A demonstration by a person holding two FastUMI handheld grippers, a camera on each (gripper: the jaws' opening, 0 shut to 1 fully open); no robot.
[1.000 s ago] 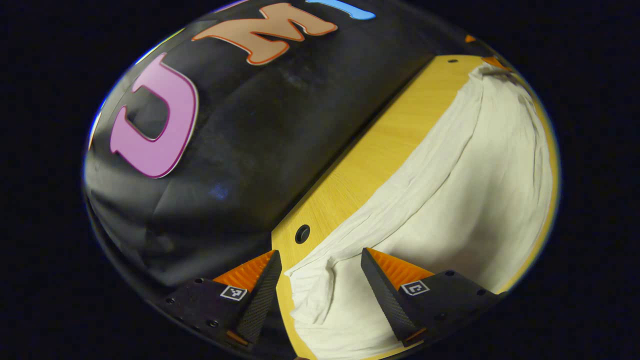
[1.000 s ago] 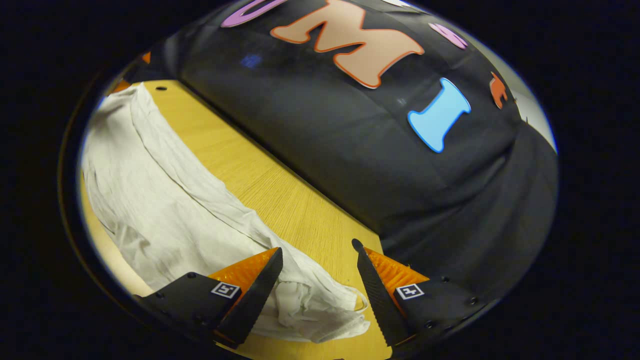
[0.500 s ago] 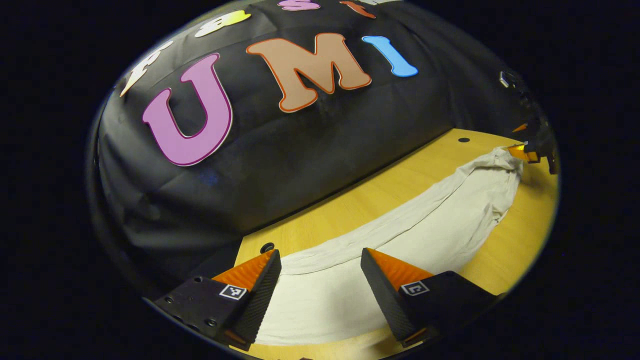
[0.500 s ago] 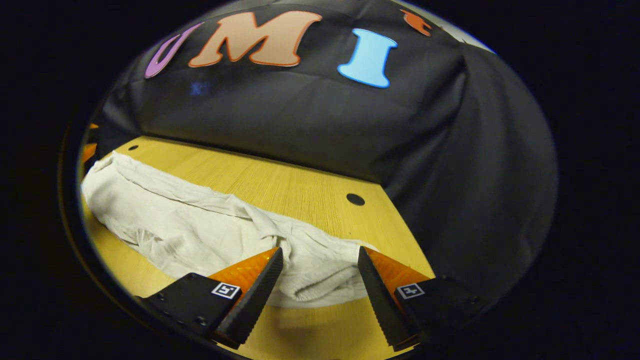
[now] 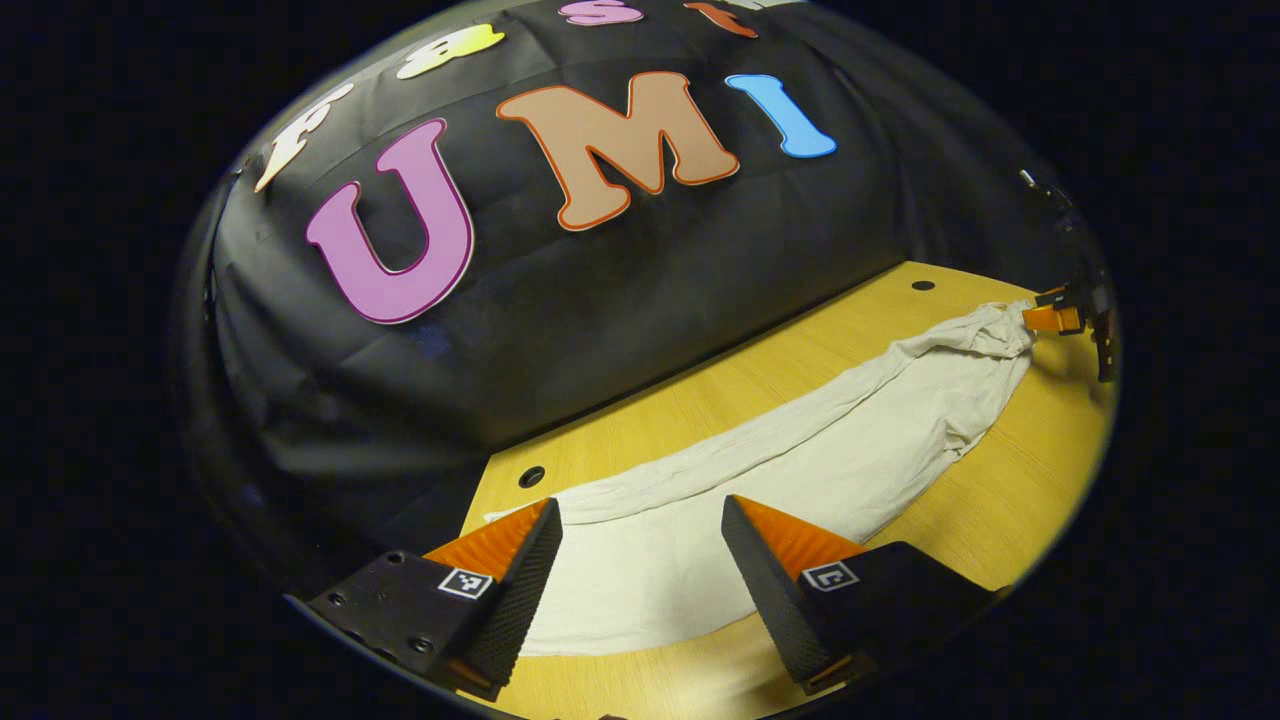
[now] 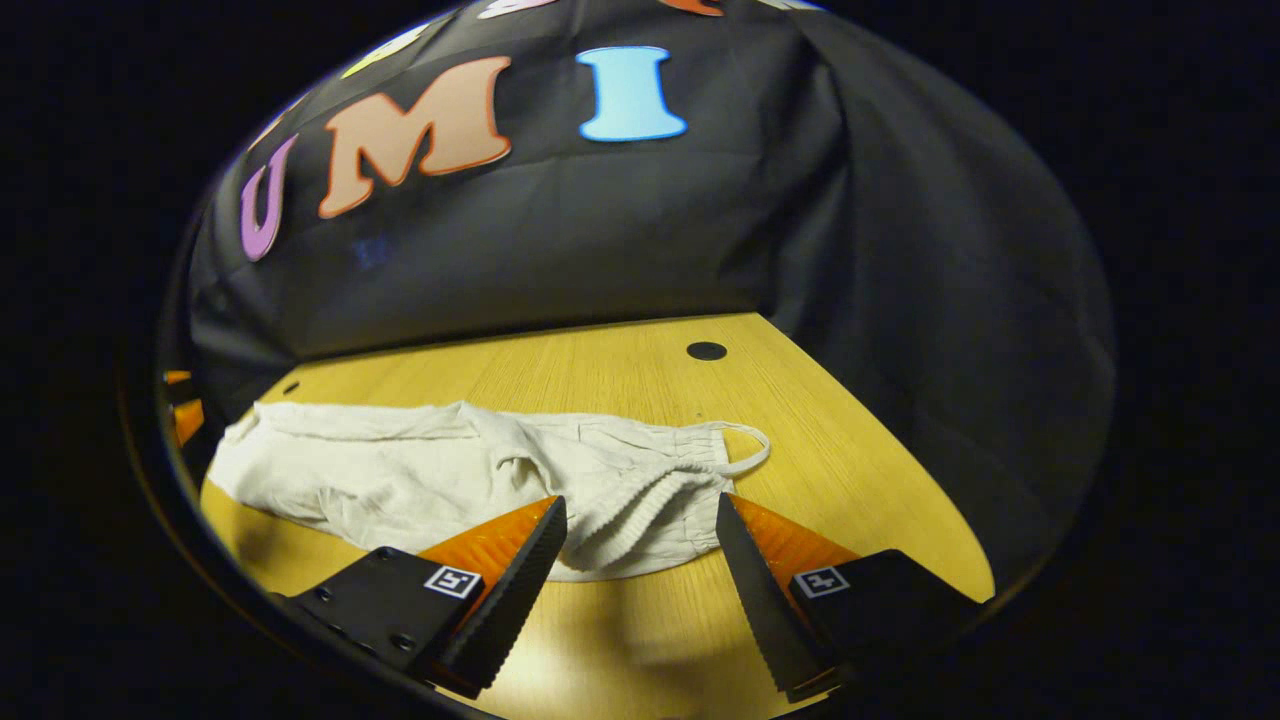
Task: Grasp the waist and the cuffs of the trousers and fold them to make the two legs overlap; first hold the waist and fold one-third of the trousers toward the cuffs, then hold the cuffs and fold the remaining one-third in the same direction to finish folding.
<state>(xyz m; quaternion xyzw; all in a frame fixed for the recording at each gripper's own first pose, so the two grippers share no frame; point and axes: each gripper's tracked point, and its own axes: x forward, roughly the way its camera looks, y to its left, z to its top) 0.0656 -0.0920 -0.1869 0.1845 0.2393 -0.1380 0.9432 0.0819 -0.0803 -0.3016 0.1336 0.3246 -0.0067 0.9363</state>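
Note:
White trousers [image 5: 800,470] lie as one long strip on the yellow wooden table [image 5: 1000,500]. My left gripper [image 5: 640,505] hovers open over the cuff end, nothing pinched between its fingers. In the right gripper view the elastic waist [image 6: 640,510] with a drawstring loop [image 6: 745,455] lies just ahead of my right gripper [image 6: 640,500], which is open and above the cloth. The right gripper [image 5: 1060,320] also appears far off at the waist end in the left gripper view. The left gripper [image 6: 180,415] shows at the left rim of the right gripper view.
The black cloth wall [image 5: 600,300] runs along the table's far edge and wraps around the right side [image 6: 950,300]. Small round holes [image 5: 531,476] [image 6: 706,350] sit in the tabletop near the back corners. Bare wood [image 6: 640,640] lies in front of the trousers.
Both grippers have tilted level and drawn back from the cloth, staying open. The trousers, seen bunched and close before, now lie flat and stretched out on the table.

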